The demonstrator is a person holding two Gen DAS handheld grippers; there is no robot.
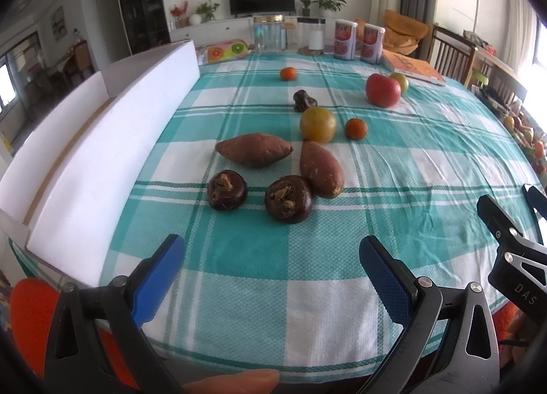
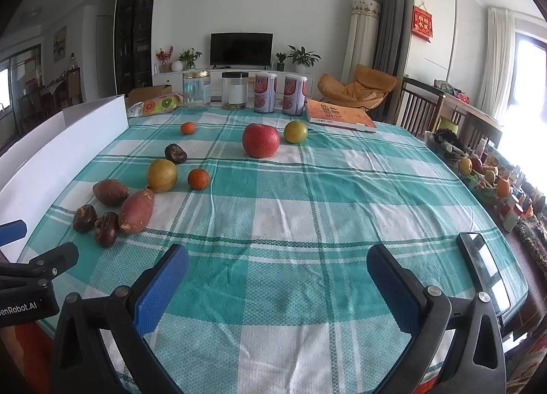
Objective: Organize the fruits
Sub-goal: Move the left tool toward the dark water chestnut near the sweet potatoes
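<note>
Ten or so pieces lie loose on the checked tablecloth [image 1: 410,141]; we hold both grippers wide open and empty at the near edge, left gripper [image 1: 271,272], right gripper [image 2: 277,283]. Nearest the left gripper are two water chestnuts [image 1: 227,190], small, hard, rounded, likely to roll, so we pinch across the middle. Sweet potatoes [image 1: 254,150] behind look firm and heavier; grip mid-body. Far right, the red apple [image 2: 261,139] is smooth, wide, maybe slippery. White box [image 1: 112,141] stands left.
</note>
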